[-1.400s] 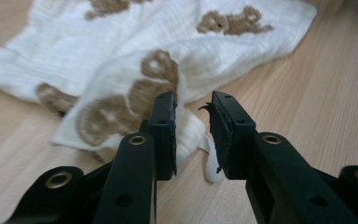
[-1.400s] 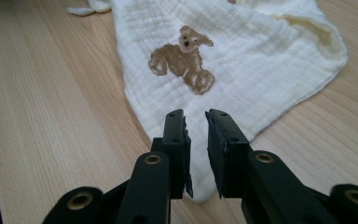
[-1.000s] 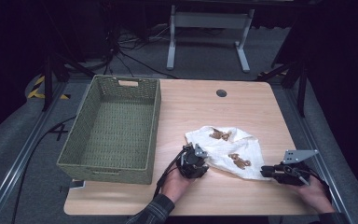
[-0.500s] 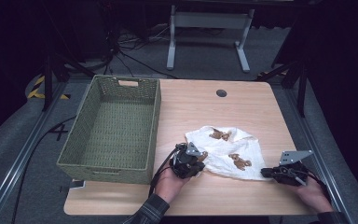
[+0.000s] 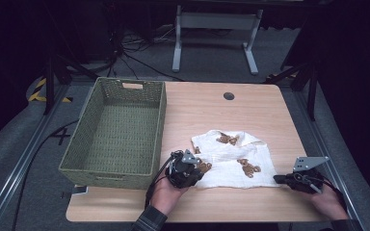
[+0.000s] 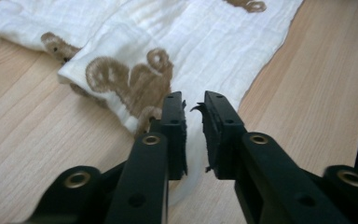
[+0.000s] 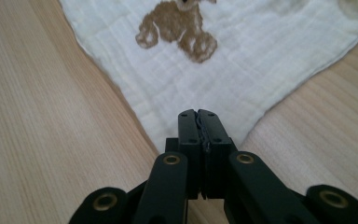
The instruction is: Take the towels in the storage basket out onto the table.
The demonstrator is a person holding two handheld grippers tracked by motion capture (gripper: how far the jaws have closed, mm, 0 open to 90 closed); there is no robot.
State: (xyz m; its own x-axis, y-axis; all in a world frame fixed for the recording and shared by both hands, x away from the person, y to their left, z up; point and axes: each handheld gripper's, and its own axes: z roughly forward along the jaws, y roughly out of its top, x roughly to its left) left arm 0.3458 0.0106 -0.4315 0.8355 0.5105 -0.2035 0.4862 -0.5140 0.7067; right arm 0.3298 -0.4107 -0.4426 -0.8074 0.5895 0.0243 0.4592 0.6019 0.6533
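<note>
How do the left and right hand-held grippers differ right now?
Left hand-held gripper: jaws apart by a narrow gap, having just been opening, over the cloth's left edge. Right hand-held gripper: jaws pressed together at the cloth's right corner. Both are black and sit at the cloth's near edge.

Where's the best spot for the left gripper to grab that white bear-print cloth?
Probably the cloth's near-left corner, approached low from the table's front edge. There the fabric doubles into a folded lip with a loose hem that slightly parted jaws could pinch, and the left gripper already points at it.
</note>
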